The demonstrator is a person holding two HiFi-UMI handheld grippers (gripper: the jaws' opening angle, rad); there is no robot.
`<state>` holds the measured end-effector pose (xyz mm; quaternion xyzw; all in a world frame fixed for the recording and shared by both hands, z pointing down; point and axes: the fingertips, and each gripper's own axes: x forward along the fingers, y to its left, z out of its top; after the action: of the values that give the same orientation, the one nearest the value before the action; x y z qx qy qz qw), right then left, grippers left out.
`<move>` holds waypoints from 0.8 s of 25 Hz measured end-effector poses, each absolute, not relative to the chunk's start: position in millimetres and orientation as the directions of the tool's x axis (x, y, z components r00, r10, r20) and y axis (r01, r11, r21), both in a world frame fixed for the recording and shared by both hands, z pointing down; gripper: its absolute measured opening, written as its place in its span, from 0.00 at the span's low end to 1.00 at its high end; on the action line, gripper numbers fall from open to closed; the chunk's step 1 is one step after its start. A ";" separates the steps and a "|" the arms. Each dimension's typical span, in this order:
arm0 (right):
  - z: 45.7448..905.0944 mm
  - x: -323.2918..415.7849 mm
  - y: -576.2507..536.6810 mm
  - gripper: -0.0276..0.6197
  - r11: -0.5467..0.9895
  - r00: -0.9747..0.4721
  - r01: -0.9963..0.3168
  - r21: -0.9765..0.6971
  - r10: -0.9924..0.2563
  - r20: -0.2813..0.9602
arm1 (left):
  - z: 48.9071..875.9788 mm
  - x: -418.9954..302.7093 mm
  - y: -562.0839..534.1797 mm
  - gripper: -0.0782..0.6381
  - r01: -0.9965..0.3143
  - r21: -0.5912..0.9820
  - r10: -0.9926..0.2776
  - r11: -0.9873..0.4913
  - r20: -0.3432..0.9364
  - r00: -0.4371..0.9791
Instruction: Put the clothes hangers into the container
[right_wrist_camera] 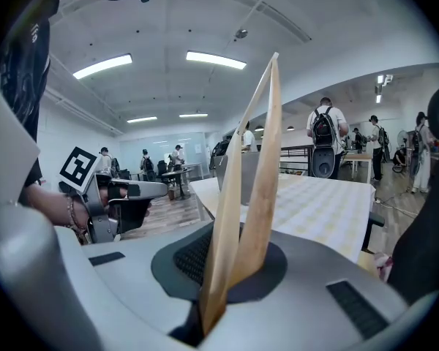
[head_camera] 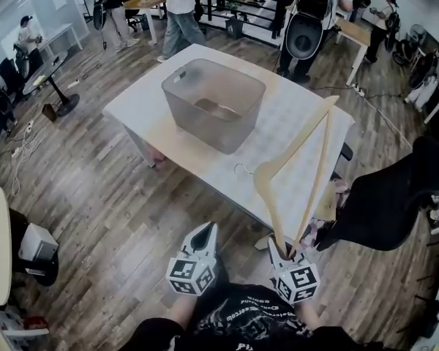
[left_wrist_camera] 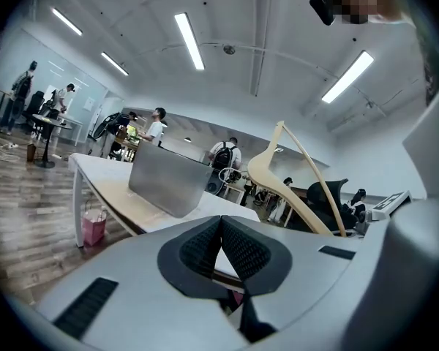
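The head view looks steeply down from above onto the left gripper (head_camera: 203, 232), right gripper (head_camera: 284, 248) and the table (head_camera: 278, 101) ahead of their jaws. Each gripper view sits close behind its jaws, facing almost level along them. All three share the container (head_camera: 214, 104) beyond the jaws and the hanger (head_camera: 265, 180).

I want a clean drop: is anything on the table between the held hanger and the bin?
Nothing visible does. The right gripper holds the hanger at the near side of the table, and only bare tabletop lies between it and the open grey bin.
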<state>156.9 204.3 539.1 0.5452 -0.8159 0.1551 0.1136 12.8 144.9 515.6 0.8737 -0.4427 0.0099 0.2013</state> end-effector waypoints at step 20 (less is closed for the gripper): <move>512.7 145.3 -11.9 0.06 0.176 -0.215 -0.973 -0.150 -0.929 0.301 | 494.6 -29.0 -118.2 0.14 -0.723 0.249 -0.695 -0.644 0.205 0.689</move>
<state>145.3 -11.9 512.7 0.6227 -0.7636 0.1555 0.0703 -29.0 -118.2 494.6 0.9055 -0.3915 0.0454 0.1572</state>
